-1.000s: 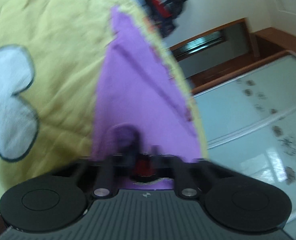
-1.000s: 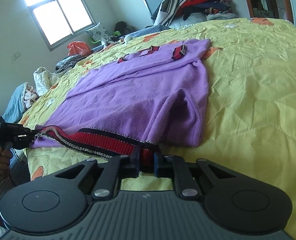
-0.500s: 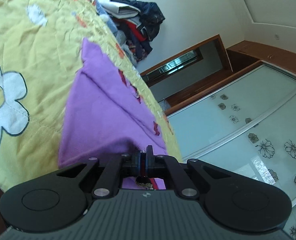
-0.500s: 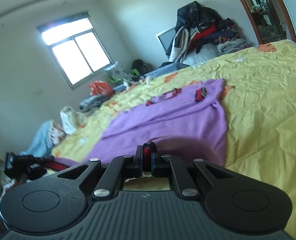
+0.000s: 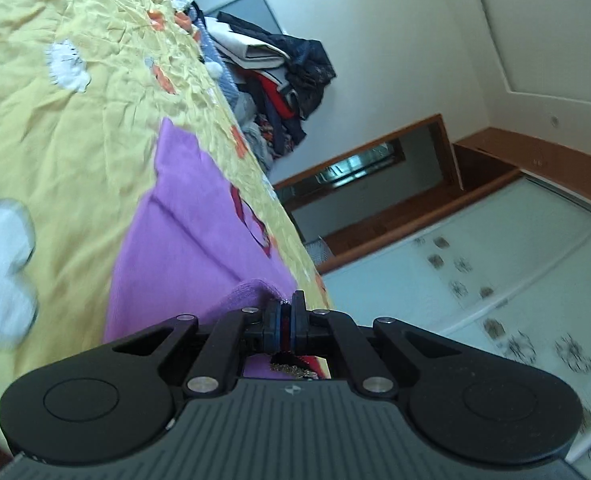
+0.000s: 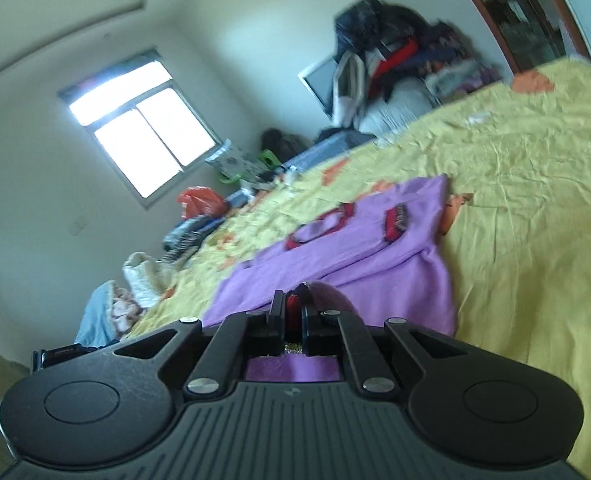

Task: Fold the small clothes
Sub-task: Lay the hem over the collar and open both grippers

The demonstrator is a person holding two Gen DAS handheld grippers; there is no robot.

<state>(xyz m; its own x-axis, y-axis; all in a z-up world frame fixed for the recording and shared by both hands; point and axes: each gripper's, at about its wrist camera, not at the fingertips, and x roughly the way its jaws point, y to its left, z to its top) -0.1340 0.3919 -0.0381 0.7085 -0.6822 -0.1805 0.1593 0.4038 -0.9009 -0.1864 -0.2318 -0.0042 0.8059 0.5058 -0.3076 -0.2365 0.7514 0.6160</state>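
Both the left tongs (image 5: pixel 284 322) and the right tongs (image 6: pixel 293 314) pinch the red-trimmed hem of the purple sweater (image 6: pixel 359 252), lifted off the yellow bedspread (image 6: pixel 527 200), its length running away toward the bed's far edge.

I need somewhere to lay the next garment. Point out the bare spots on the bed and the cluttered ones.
Bare yellow bedspread lies right of the purple sweater, and more on its other side. The far edge is crowded: the clothes pile and the bags by the window.
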